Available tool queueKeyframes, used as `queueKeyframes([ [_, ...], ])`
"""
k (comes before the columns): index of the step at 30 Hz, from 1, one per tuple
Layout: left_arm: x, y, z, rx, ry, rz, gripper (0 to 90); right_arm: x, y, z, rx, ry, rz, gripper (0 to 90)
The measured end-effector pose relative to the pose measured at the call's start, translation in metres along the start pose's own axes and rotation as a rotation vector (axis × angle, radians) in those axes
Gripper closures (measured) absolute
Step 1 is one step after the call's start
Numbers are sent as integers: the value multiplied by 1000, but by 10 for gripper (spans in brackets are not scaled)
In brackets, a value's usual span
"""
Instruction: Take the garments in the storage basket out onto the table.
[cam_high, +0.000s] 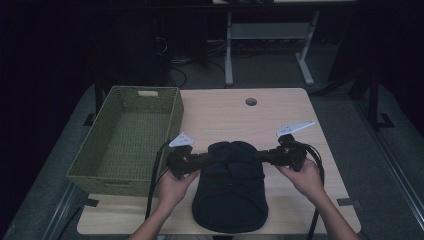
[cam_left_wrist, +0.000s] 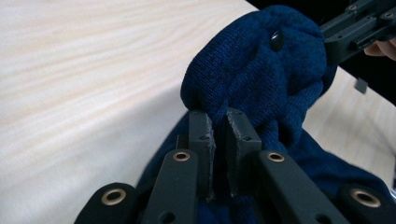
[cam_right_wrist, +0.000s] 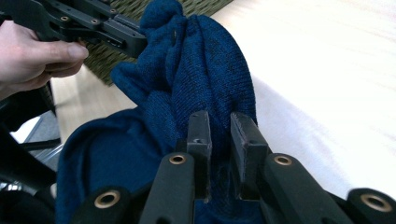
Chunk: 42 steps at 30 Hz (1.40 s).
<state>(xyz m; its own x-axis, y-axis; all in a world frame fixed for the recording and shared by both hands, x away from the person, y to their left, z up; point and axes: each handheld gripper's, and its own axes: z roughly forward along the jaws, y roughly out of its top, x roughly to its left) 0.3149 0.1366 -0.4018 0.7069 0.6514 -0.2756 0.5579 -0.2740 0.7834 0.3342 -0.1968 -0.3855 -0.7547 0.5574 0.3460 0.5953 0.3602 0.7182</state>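
So both my grippers were clamped on the dark blue sweater (cam_high: 230, 185) at lower centre of the high view, left gripper (cam_high: 204, 159) and right gripper (cam_high: 259, 156) pinching its folded far edge. Fold half made, I judged; green basket (cam_high: 95, 170) at left held nothing.

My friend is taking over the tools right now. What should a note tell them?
Left tool: shut on the blue knit garment, pinching its far edge from the left.
Right tool: shut on the same far edge from the right.
Where things are: the garment lies on the table in front of the person, its far end bunched and doubled between the two tools. The green woven basket sits at the table's left, nothing in it.
Done: both grips are on and a fold looks begun.
Left: probably finish folding, then likely move the garment into the basket.
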Motion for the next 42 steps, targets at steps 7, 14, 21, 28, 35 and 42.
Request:
queueKeyframes([
  [7,-13,-15,-3,33,3,-22,821,11,-18,1,25,32,-14,788],
  [14,-23,-32,1,78,3,-14,819,16,-36,4,56,48,-14,790],
  [21,-25,-42,16,120,1,-14,821,12,-52,12,92,50,11,794],
  [28,-19,-38,33,150,10,-6,823,-1,-61,25,145,25,40,798],
  [35,-13,-24,53,154,28,-7,823,-18,-54,27,147,-16,56,800],
  [42,-2,-2,74,146,66,0,823,-40,-38,24,131,-66,69,799],
])
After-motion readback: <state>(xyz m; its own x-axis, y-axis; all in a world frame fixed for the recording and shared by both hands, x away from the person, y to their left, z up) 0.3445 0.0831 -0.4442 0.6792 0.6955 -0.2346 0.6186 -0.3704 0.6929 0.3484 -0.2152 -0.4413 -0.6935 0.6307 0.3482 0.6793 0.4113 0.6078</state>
